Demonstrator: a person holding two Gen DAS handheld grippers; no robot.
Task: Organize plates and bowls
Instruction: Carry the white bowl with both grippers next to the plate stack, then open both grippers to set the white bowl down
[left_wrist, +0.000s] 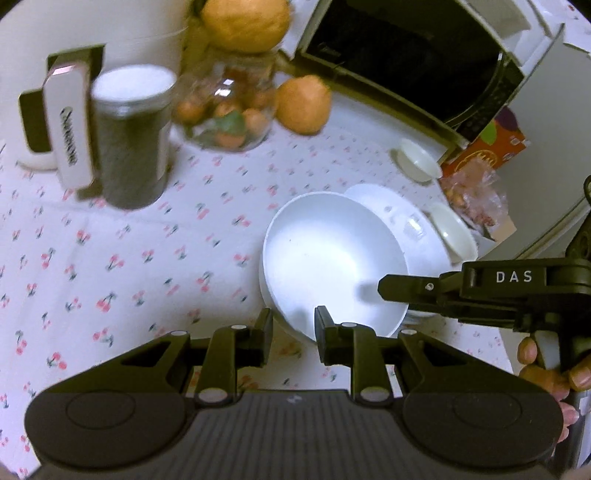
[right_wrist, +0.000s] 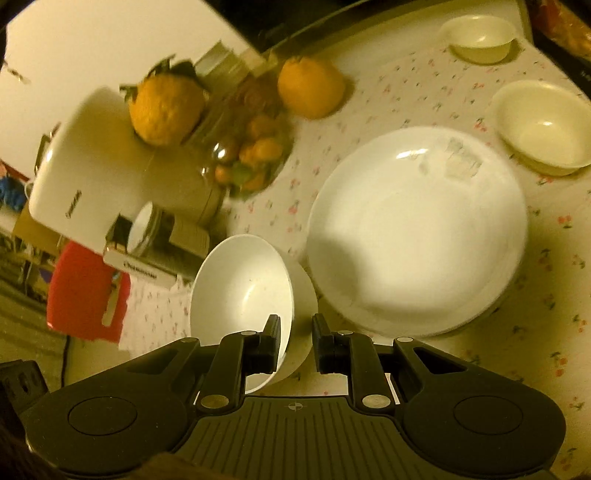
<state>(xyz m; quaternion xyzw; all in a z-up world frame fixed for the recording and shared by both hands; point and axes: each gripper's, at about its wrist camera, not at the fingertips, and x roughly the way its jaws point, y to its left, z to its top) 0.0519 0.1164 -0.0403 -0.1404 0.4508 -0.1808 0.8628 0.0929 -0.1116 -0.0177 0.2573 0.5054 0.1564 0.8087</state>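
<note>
Fruit and containers fill the left of your table: a white electric kettle (right_wrist: 110, 173), a dark cylindrical jar with a white lid (left_wrist: 131, 136), a clear glass jar of small oranges (left_wrist: 229, 107) with a large yellow citrus (left_wrist: 245, 22) on top, and a loose orange fruit (left_wrist: 303, 105) on the cherry-print white tablecloth (left_wrist: 110, 258). Your left gripper (left_wrist: 293, 332) has its fingers apart, one either side of the near rim of the deep white ceramic bowl (left_wrist: 332, 258), not clamped on it. Your right gripper (right_wrist: 295, 343) reaches in from the right and pinches the same bowl's rim, one finger (right_wrist: 271, 343) inside and the other outside; in its own view the bowl is tilted, though whether it is off the cloth you cannot tell. Just beside the bowl sits the wide white shallow plate (right_wrist: 417, 229), which looks stacked on another of the same kind. Further right are two small cream bowls (right_wrist: 543, 127), well apart from each other, one (right_wrist: 478, 37) near the black microwave (left_wrist: 413, 62).
</note>
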